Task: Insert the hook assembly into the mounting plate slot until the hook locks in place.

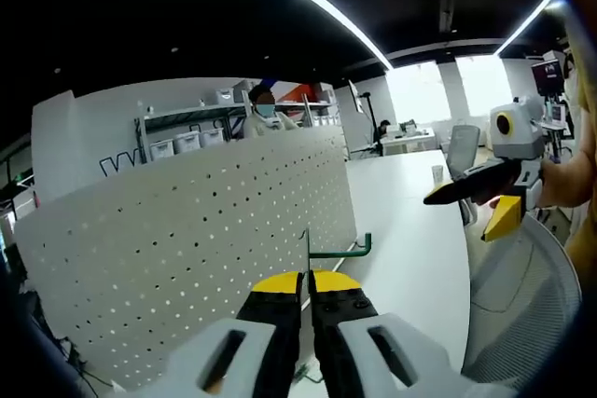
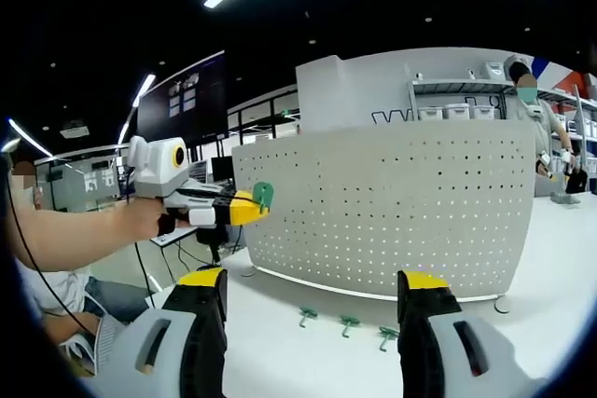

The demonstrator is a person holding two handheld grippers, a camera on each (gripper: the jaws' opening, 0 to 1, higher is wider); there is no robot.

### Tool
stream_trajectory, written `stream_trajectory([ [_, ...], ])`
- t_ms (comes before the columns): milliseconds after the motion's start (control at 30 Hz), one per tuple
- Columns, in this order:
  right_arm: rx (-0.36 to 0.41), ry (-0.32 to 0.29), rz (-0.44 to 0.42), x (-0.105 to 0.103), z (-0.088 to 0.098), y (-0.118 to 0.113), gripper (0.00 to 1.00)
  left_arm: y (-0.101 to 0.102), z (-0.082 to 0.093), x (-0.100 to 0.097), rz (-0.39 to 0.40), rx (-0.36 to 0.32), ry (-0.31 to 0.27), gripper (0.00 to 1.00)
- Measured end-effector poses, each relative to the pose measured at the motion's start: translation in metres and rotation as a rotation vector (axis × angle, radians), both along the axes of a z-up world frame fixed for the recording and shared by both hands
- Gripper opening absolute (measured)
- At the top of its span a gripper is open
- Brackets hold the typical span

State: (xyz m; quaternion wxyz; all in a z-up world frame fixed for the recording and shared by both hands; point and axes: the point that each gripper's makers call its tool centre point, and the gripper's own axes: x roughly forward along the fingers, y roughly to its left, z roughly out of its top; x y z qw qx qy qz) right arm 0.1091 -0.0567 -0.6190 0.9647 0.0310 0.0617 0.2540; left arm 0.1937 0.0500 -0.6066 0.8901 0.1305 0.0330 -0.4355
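Fingers on my left gripper (image 1: 306, 288) were clenched on a green hook (image 1: 338, 249), pinching its thin upright stem so that the bent arm stuck out sideways, free to meet the pegboard (image 1: 187, 230). I held it just beside the board's near edge — close, but apart from the holes, so I judged the insertion not yet begun. In the right gripper view the same hook (image 2: 263, 195) showed at the yellow tips of the left gripper (image 2: 244, 207), raised in front of the board's (image 2: 392, 212) left end, with my hand (image 2: 140, 221) behind it.

My right gripper (image 2: 308, 291) was released, its two fingers (image 2: 203, 309) spread wide with nothing between them. I kept it back and pointed at the board, I think, so that the whole face stayed in sight while the left did the work. In the left gripper view it (image 1: 490, 202) hung off to the side over the counter (image 1: 410, 230), well clear of the hook.

Three spare hooks (image 2: 345, 323) lay on the counter (image 2: 308, 361) at the board's foot, apart from each other. The board stood upright on the counter, curving away from me — hence the sideways approach to its holes. Next, as I judged it, the stem needed lining up with a hole and pressing in until it caught.
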Motion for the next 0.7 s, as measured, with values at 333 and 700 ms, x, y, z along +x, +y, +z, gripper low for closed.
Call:
stream_trajectory([
  [333, 0.010, -0.048, 0.039, 0.000, 0.021, 0.013, 0.68, -0.006, 0.014, -0.008, 0.002, -0.059, -0.021, 0.02],
  [700, 0.056, -0.116, 0.089, 0.001, 0.048, 0.029, 0.59, -0.015, 0.029, -0.018, -0.020, -0.139, -0.027, 0.02],
])
